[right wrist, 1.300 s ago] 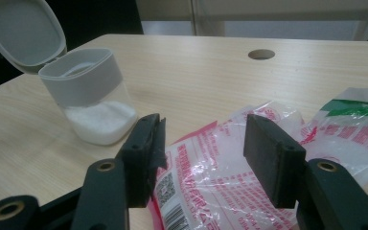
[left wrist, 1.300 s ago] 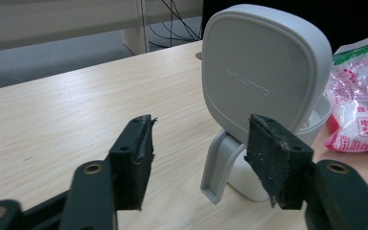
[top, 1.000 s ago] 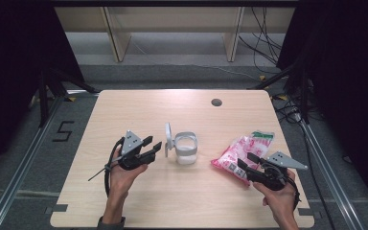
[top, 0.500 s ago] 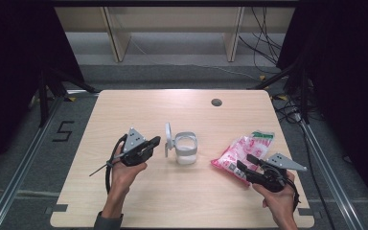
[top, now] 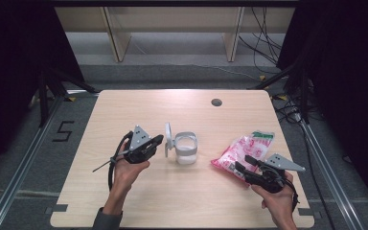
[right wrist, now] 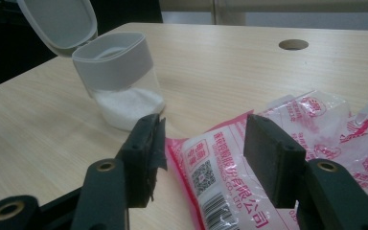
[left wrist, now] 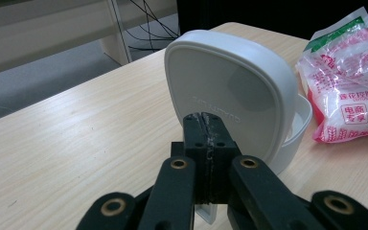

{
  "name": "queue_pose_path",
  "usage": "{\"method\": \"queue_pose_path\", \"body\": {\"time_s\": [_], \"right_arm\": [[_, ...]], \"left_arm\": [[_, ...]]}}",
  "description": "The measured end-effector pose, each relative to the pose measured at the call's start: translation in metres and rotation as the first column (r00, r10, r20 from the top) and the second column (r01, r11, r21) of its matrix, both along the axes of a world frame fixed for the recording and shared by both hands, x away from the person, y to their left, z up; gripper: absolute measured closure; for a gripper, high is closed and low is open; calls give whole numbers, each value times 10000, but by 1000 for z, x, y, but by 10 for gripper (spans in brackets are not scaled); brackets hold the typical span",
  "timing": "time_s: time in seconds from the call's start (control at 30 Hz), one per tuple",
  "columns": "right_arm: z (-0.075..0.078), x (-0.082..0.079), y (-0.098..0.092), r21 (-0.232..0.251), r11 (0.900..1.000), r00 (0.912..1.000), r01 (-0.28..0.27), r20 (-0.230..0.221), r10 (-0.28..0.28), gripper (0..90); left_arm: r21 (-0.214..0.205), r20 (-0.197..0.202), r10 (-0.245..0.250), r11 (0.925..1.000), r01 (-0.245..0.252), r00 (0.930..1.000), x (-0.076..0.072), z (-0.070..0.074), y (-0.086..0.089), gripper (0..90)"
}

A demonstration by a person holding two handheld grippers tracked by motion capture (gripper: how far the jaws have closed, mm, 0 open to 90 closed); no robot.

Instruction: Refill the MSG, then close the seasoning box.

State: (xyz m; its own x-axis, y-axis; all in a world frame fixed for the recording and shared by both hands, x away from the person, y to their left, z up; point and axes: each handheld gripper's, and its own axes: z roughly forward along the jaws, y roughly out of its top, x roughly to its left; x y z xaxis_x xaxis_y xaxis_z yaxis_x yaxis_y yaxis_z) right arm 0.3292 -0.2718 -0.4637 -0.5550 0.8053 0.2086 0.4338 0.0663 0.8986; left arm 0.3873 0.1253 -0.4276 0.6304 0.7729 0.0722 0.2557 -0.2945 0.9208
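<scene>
Left claw (top: 157, 142) has just closed, jaws now together just left of the jar's (top: 186, 154) raised lid (top: 168, 139); nothing gripped. Jar mid-table, part-filled with white grains. Right claw (top: 242, 165) part-open, straddling the near end of the pink bag (top: 242, 151). Judgement: pouring not begun.

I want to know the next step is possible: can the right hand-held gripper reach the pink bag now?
Probably yes. The right hand-held gripper has open jaws on either side of the pink bag end, with nothing between them.
</scene>
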Motion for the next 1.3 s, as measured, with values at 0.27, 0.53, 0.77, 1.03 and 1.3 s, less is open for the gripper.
{"method": "queue_pose_path", "body": {"time_s": [0.27,0.53,0.77,1.03,1.3], "right_arm": [[-1,-4,3,-248,9995,9997,-179,171,183,433],[0,-8,6,-432,9987,9996,-271,6,271,398],[-4,-11,10,-600,9961,9979,-641,-55,639,377],[-7,-26,12,-1066,9915,9972,-740,32,747,368],[-11,-37,6,-1543,9836,9955,-930,-335,889,367]], "left_arm": [[-26,73,-8,10000,8,10000,-1,2,-3,891],[25,277,-249,9997,249,9993,0,3,-1,891],[-118,311,-156,9998,160,9994,1,3,0,888],[-134,396,-227,9996,233,9990,-1,2,1,884],[-184,348,-200,9996,207,9992,-1,0,-2,883]]}}
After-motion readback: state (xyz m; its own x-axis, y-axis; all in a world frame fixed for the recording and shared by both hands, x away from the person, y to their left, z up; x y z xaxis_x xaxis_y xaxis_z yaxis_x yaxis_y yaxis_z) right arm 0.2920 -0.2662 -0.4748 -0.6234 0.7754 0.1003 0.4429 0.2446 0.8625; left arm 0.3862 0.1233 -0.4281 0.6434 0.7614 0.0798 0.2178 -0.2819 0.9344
